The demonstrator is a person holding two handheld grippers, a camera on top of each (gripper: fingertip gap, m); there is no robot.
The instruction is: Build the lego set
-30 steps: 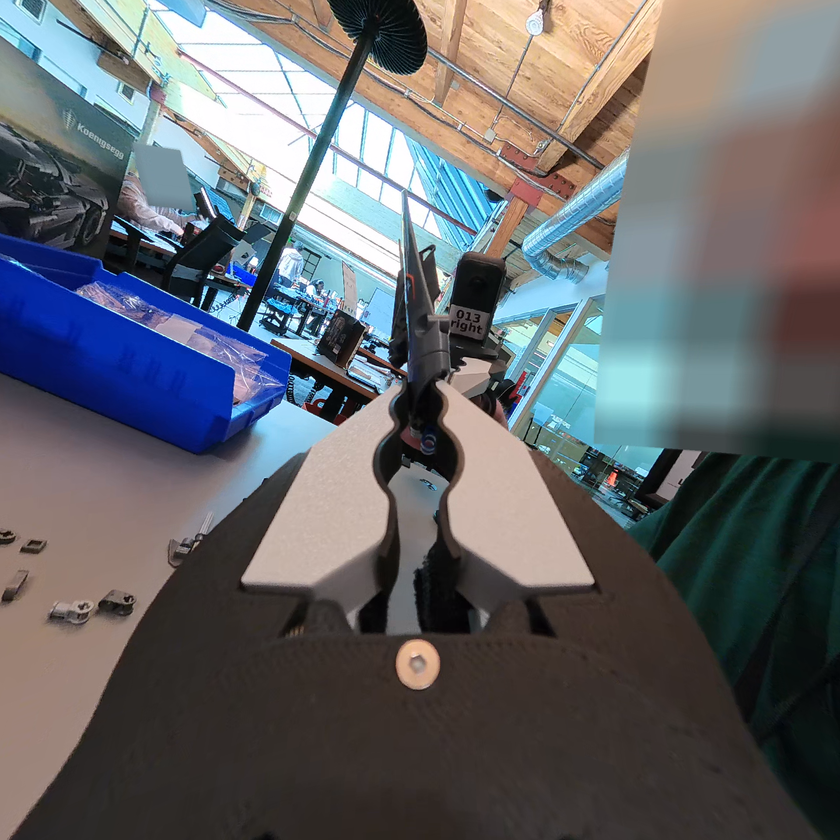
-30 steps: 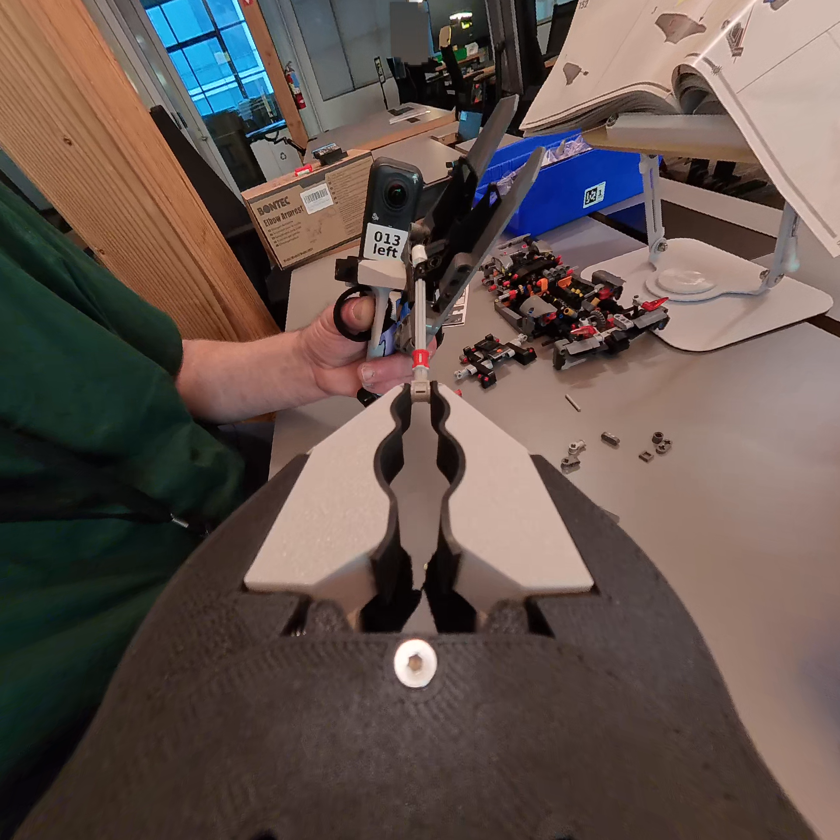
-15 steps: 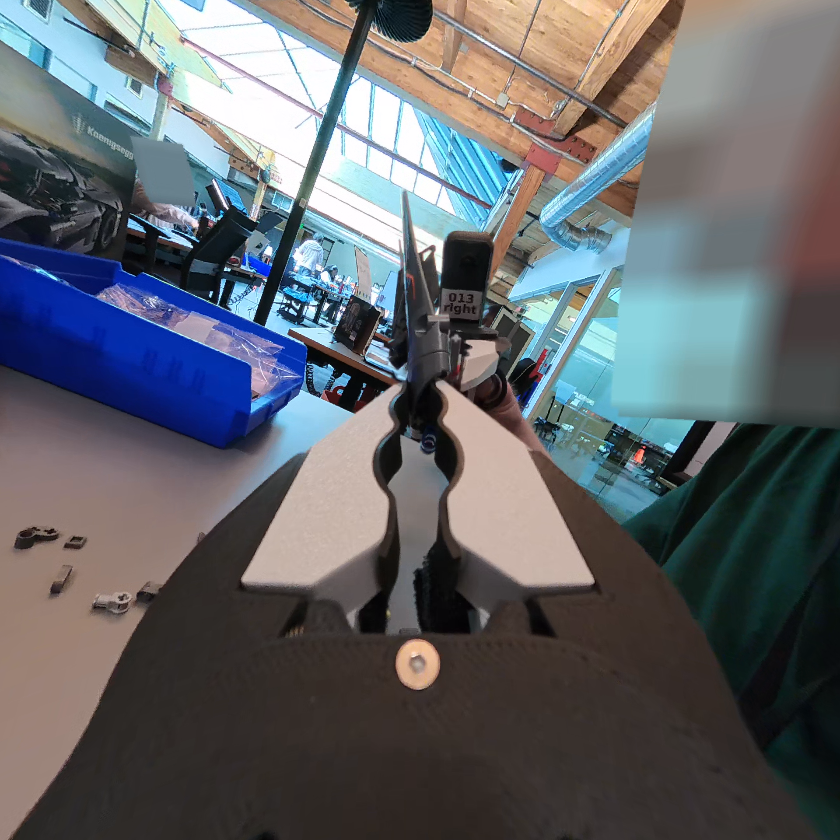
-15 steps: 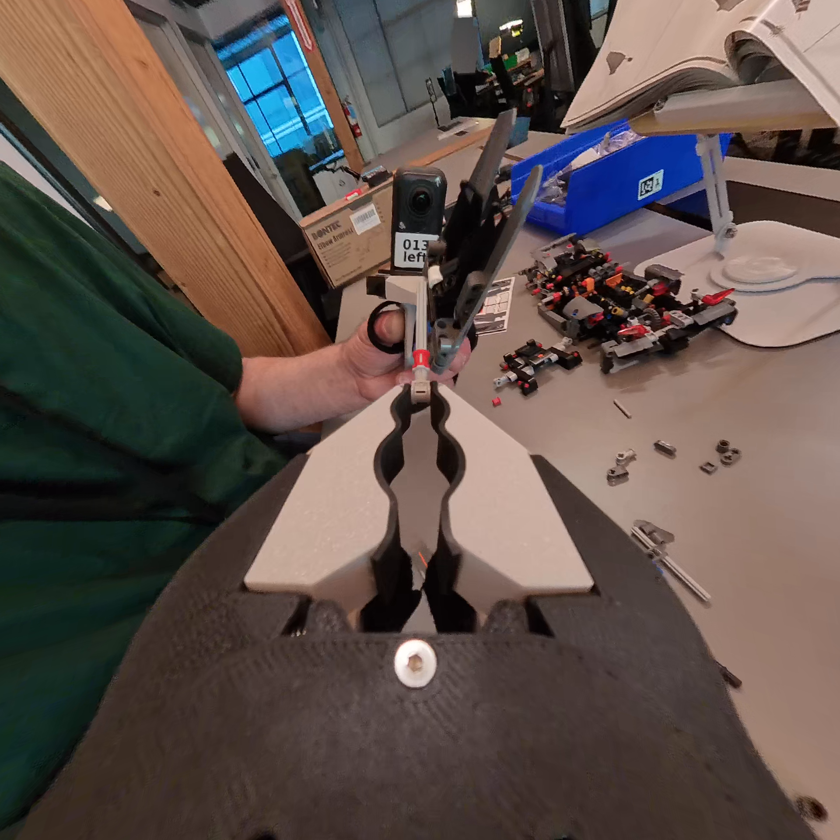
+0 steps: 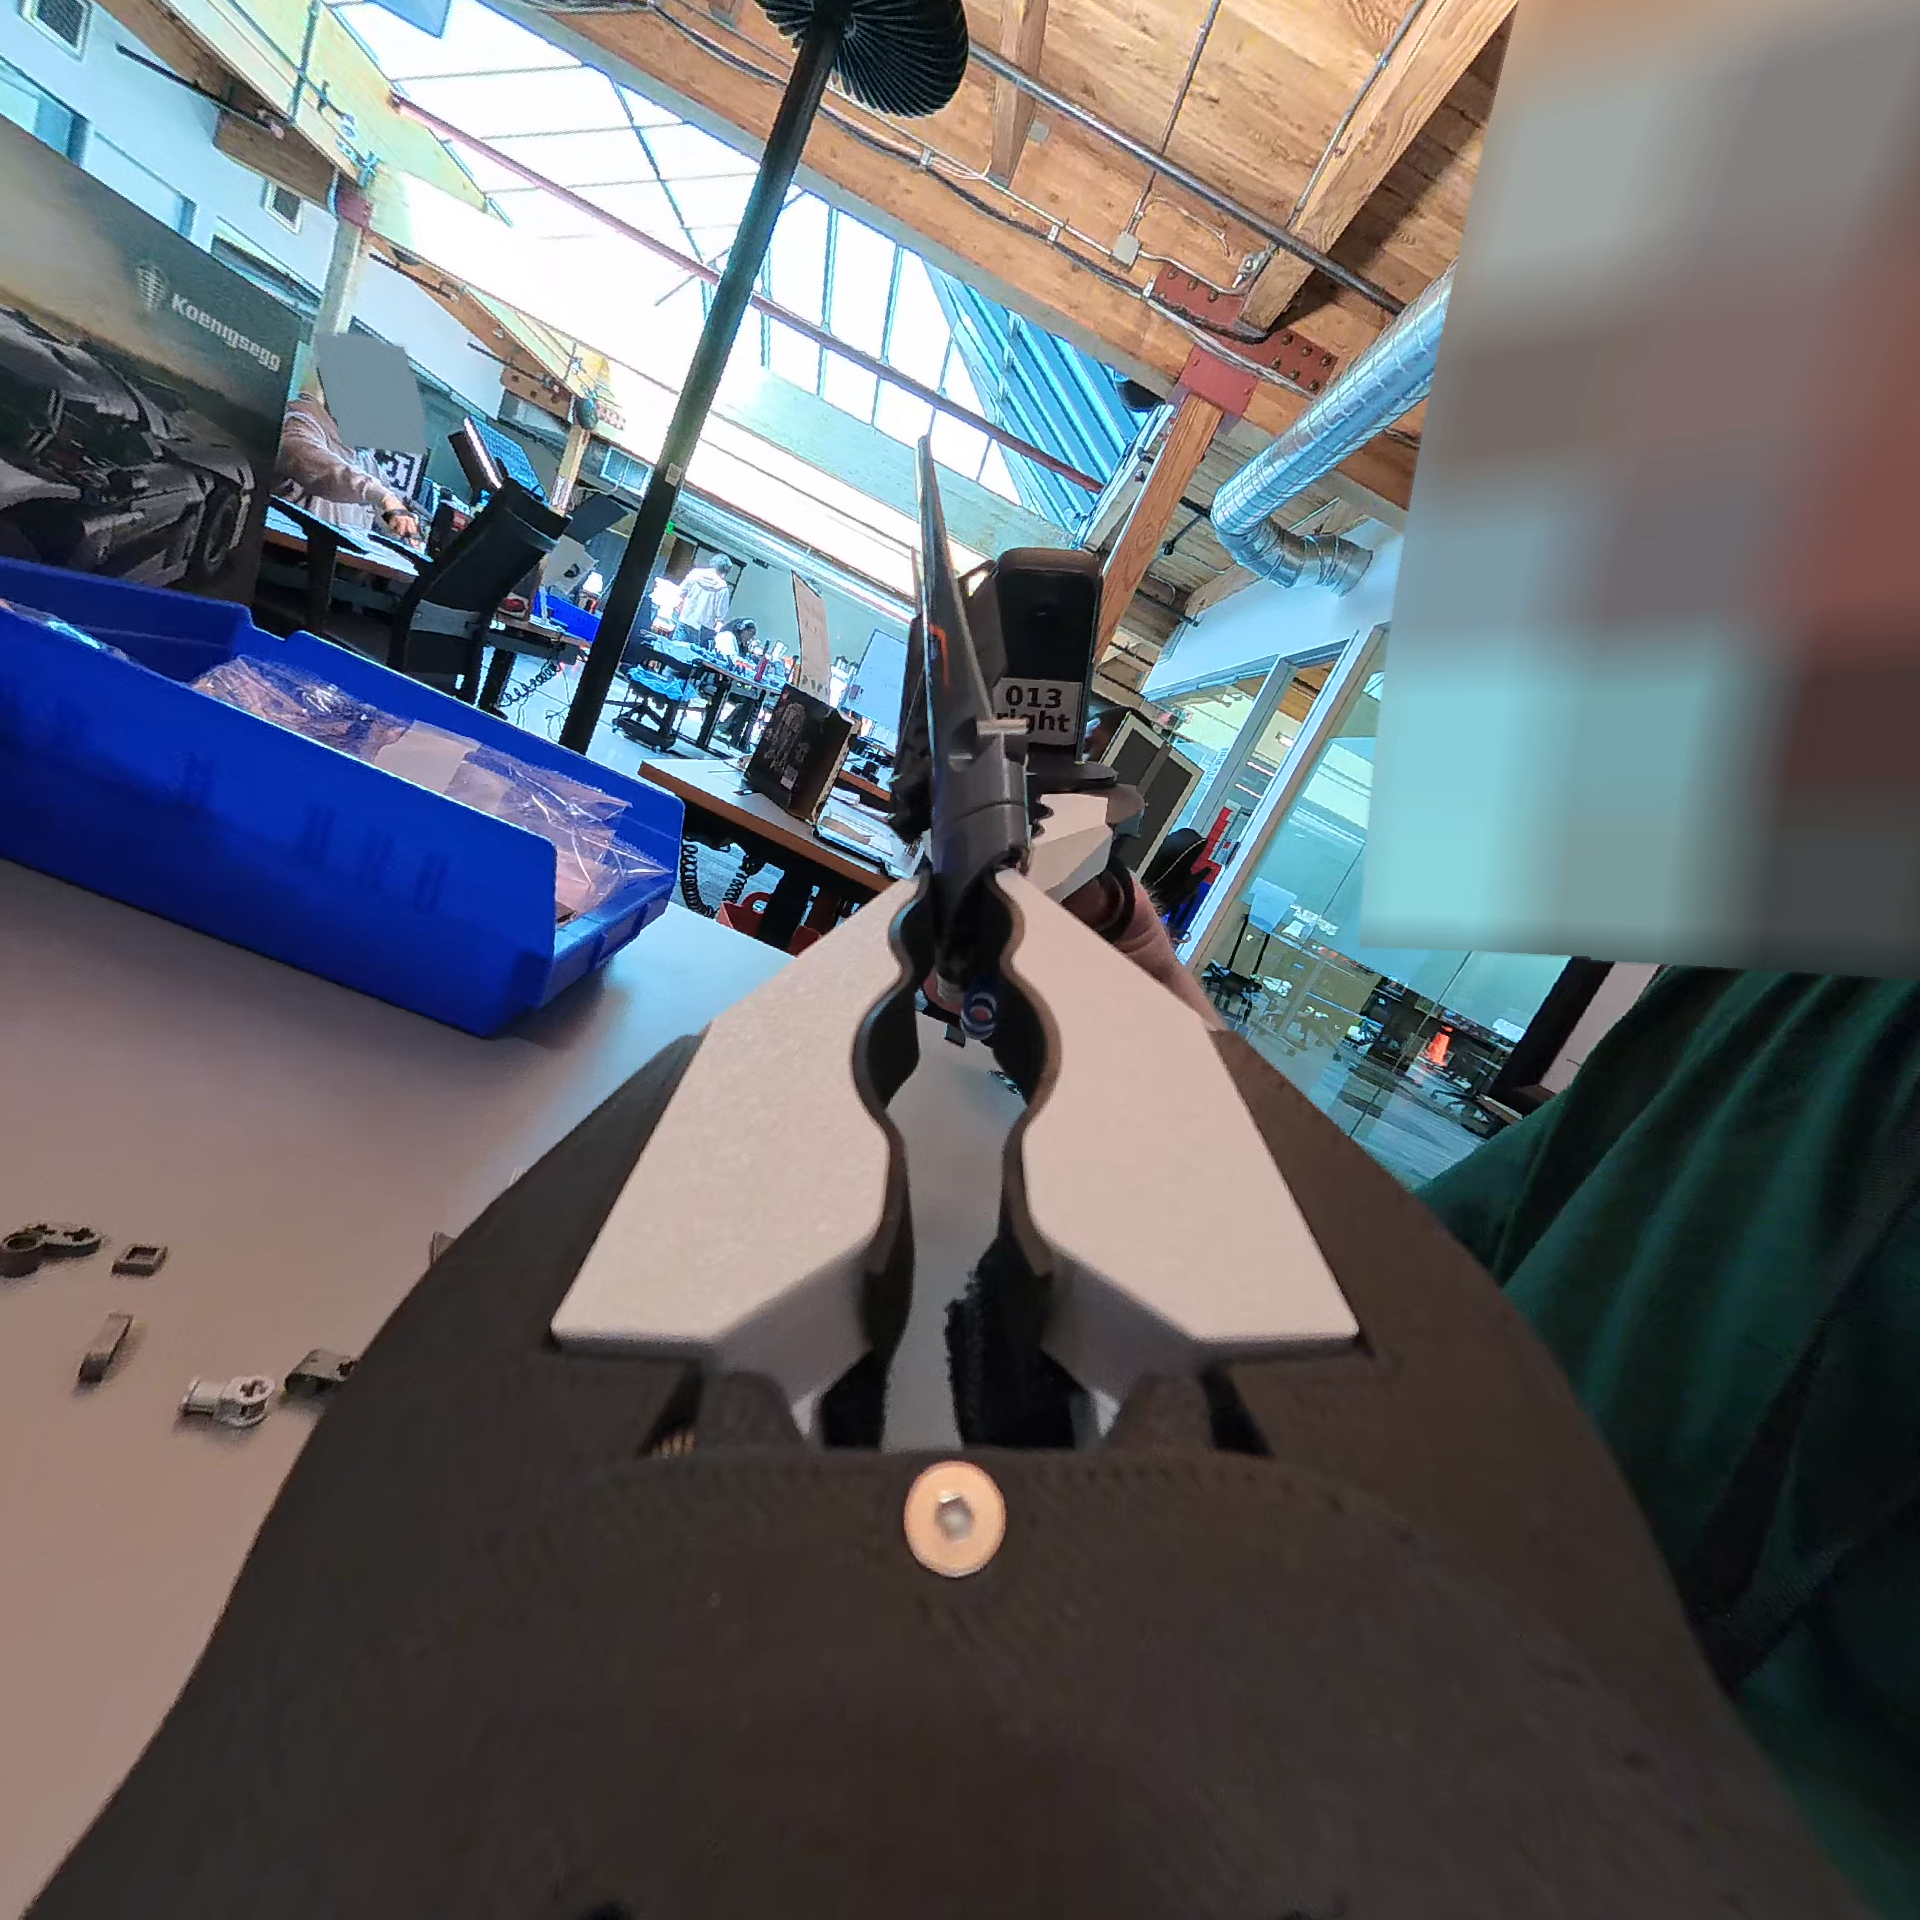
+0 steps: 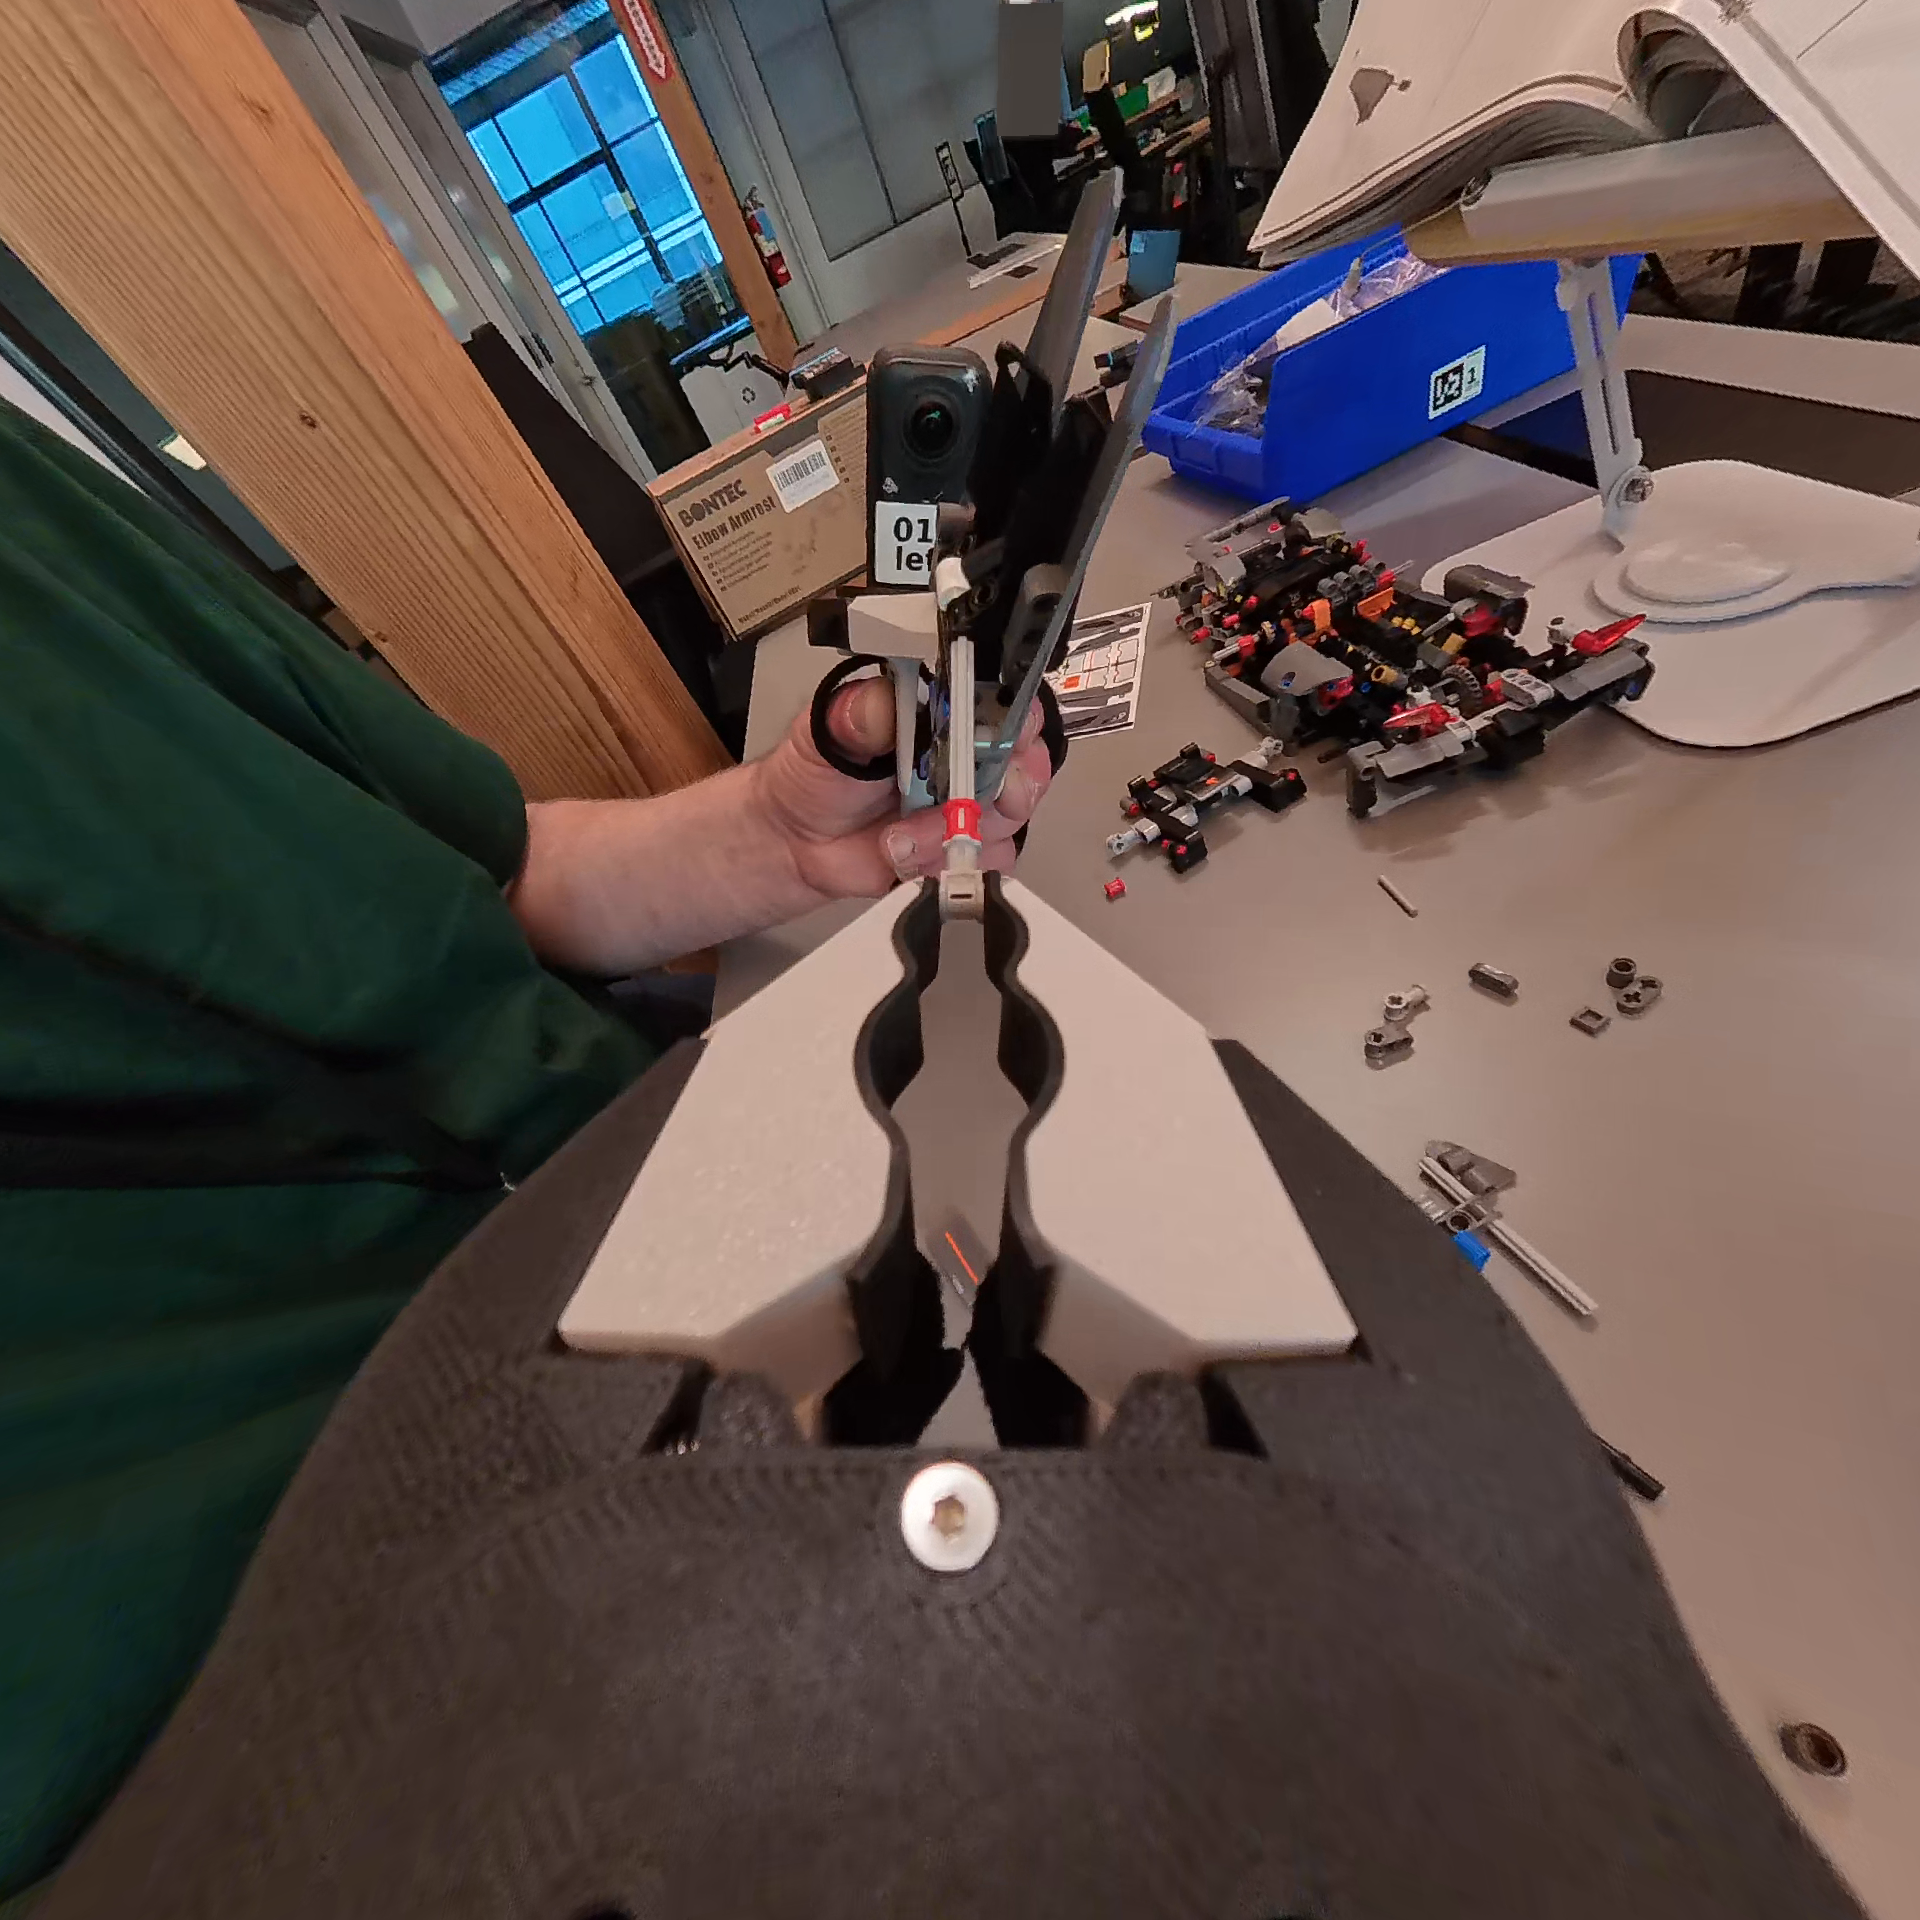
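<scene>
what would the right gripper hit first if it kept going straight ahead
The right gripper already pinches the tan end of a thin axle. Straight on, it would likely run along that axle into the dark assembly held by the left gripper; depth is hard to judge.

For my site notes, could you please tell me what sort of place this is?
Probably an open-plan office or workshop: exposed timber beams and a silver duct overhead, rows of desks beyond, and a grey worktable holding a part-built lego car.

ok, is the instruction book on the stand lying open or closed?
Open. The instruction book rests on the white stand with its pages spread and fanned out above the blue bin.
</scene>
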